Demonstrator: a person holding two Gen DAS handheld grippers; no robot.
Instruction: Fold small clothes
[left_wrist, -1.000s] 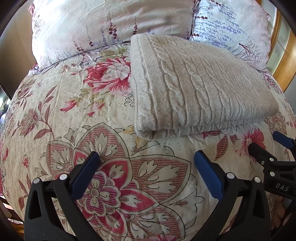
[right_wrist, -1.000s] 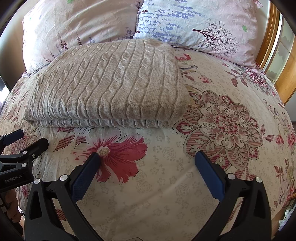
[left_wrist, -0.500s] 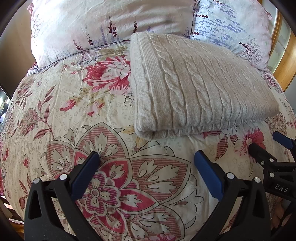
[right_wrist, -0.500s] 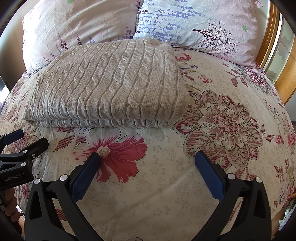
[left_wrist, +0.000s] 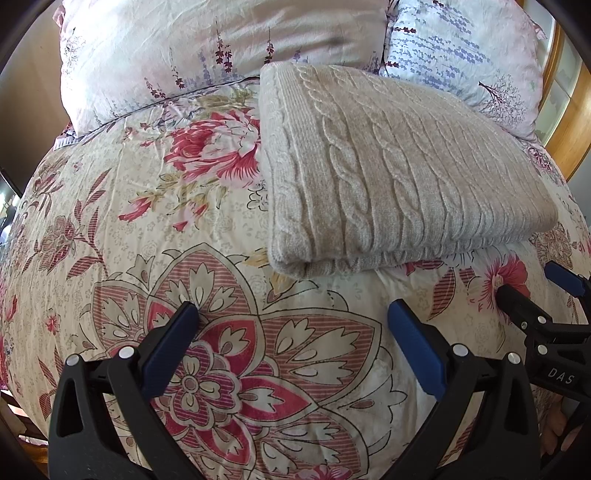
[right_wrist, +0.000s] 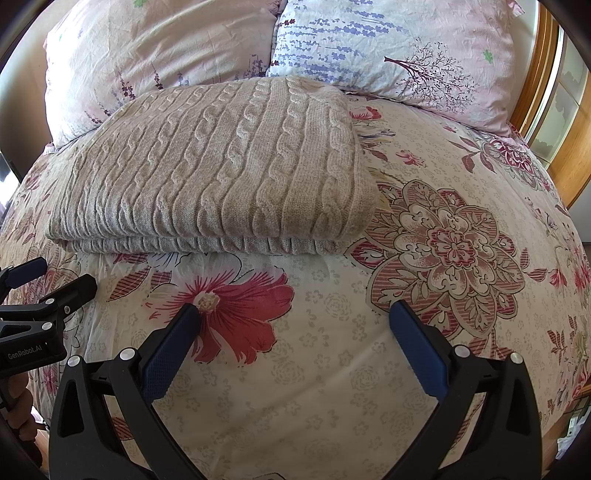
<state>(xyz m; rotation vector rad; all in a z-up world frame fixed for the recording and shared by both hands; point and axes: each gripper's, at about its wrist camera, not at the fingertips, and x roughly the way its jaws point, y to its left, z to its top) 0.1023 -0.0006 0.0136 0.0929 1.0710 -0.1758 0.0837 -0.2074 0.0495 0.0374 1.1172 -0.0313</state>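
While both tools hung with fingers spread and empty, the folded sweater (left_wrist: 391, 177) lay on the bed (left_wrist: 110, 229) ahead of them, long axis crosswise: up-right of the left tool (left_wrist: 291, 325), up-left of the right tool (right_wrist: 295, 321), about equally near.

Bright daylight, sharp focus, fisheye-bent dark corners.

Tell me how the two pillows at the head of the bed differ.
The left pillow is pale pink with sparse dark lavender sprigs; the right pillow has a pale blue area with purple sprigs and a bare tree print. The sweater overlaps the left pillow's lower edge more than the right pillow's. Both are wrinkled and lie side by side.
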